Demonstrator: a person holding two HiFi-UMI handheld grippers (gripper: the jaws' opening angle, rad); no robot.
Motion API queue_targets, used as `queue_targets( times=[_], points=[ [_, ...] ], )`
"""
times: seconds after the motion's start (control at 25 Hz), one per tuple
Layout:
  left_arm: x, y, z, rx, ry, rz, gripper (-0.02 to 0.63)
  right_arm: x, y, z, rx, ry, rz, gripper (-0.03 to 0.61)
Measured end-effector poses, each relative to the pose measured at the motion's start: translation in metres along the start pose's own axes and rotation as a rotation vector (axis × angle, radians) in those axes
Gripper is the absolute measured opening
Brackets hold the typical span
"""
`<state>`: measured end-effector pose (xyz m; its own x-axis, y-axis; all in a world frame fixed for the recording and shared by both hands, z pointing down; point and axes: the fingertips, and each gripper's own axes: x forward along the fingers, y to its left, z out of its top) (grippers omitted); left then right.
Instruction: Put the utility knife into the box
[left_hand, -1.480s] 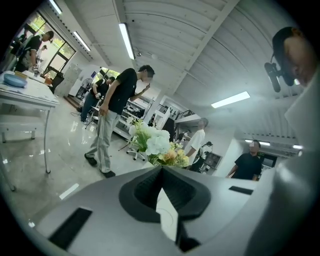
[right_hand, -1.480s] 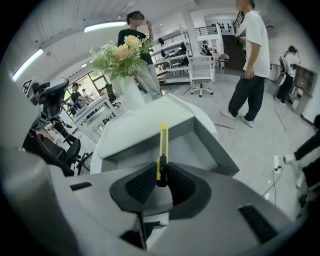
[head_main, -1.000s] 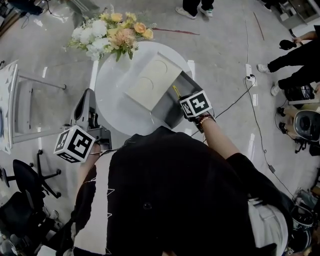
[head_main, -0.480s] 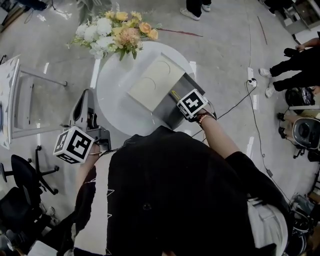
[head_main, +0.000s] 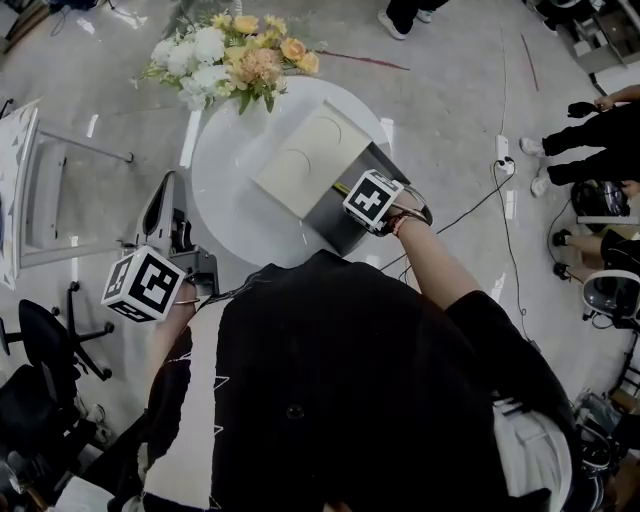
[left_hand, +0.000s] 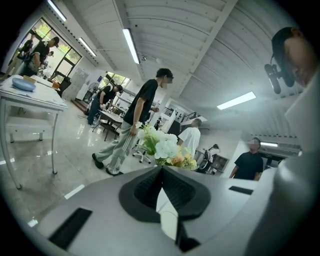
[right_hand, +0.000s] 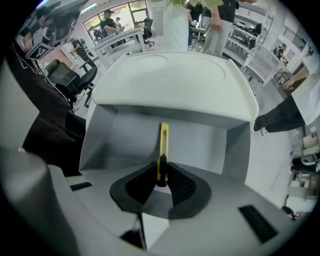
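The fingers (right_hand: 182, 186) of our right gripper (right_hand: 161, 175) are standing narrowly apart and pinching the near end of the slim yellow plastic utility knife (right_hand: 163, 142), right at its dark slider. From that grip the knife is running straight ahead, its long axis in line with the gripper's own. Its far tip is pointing toward the top of the right gripper view, at the back wall under the lid.

Around it we are seeing the inside of the open grey rectangular box (right_hand: 205, 145), with its flat white lid (right_hand: 175, 90) folded back across the upper half of the frame. So the knife is hanging within the box's mouth, just below centre frame; whether its tip is touching the box floor we cannot tell. We are judging that the coming move is turning on one relation: the floor is lying directly beneath and ahead of the knife, so lowering and letting go should be enough, with no turning.

In the head view the box is sitting on the round white counter (head_main: 225, 200) at upper centre, with a bouquet of white and peach flowers (head_main: 230, 55) beyond it toward the top. Our left gripper (left_hand: 161, 172) is hovering at that view's lower left, well apart from the box, its fingers pressed together on nothing. The right one is plainly the nearer.
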<state>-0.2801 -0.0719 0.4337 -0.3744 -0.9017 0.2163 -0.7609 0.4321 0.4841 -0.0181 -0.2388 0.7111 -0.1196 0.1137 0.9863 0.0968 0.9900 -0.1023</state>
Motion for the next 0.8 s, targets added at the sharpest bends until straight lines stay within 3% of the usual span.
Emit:
queue_targets(
  times=[0.28,0.8],
  points=[
    [0.007,-0.010,-0.003,0.012,0.017,-0.018,0.012,0.010,-0.007,-0.002,-0.039,0.036,-0.007,0.072],
    [0.005,-0.017,-0.006,0.028,0.030,-0.020,0.012,0.013,-0.012,-0.002,-0.006,0.036,-0.001,0.074]
  ],
)
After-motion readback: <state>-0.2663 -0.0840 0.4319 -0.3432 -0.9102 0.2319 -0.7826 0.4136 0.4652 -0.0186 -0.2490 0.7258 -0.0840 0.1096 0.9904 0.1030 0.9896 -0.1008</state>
